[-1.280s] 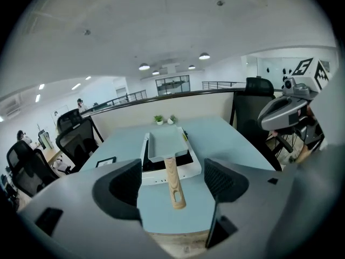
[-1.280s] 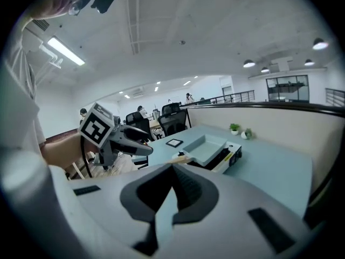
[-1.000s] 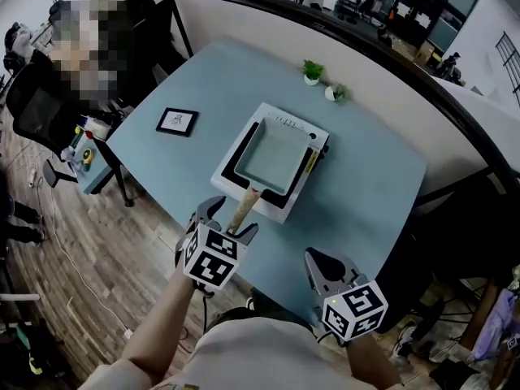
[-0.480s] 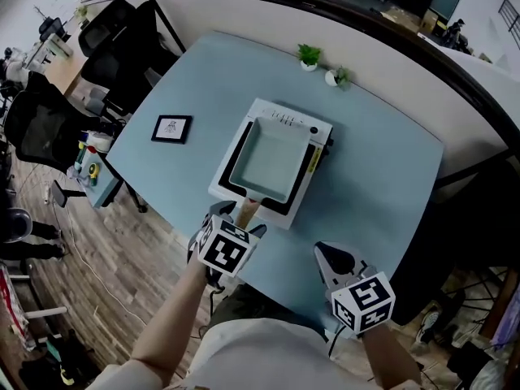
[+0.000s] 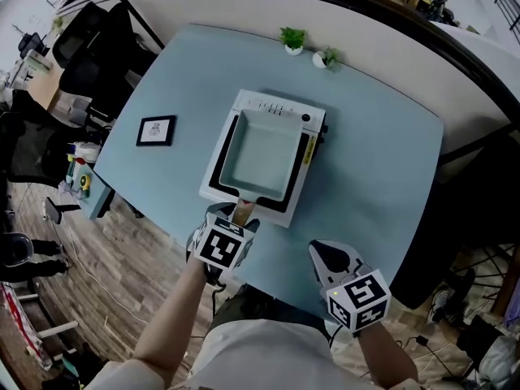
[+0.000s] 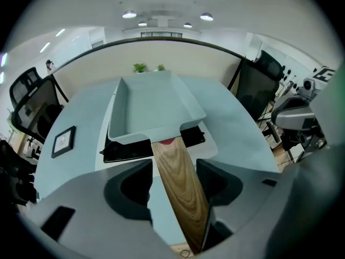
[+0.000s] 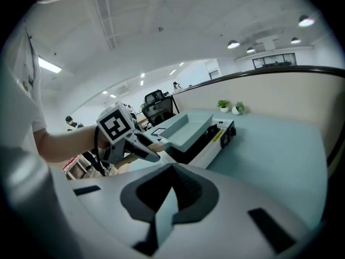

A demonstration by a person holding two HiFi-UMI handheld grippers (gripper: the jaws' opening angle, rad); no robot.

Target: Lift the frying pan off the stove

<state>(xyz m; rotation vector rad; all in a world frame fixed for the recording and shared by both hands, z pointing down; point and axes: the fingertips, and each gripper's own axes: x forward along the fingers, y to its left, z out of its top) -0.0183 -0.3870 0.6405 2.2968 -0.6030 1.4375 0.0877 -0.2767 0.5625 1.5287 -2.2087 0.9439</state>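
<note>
On the table (image 5: 382, 169): a white stove (image 5: 275, 104) with a pale blue, square frying pan (image 5: 260, 157) sitting on it.
Handle: the pan's wooden handle (image 6: 180, 193) sticks out past the stove's near edge, toward the person.
Left tool (image 6: 173, 169): its two jaws are pinching the wooden handle, one on each side.
Right tool (image 7: 170, 190): jaws pressed together with nothing in them, held by the table's near edge, well apart from the stove.
Far edge: two small potted plants (image 5: 291, 39).
Left side: a small picture frame (image 5: 155, 130) lying flat.
</note>
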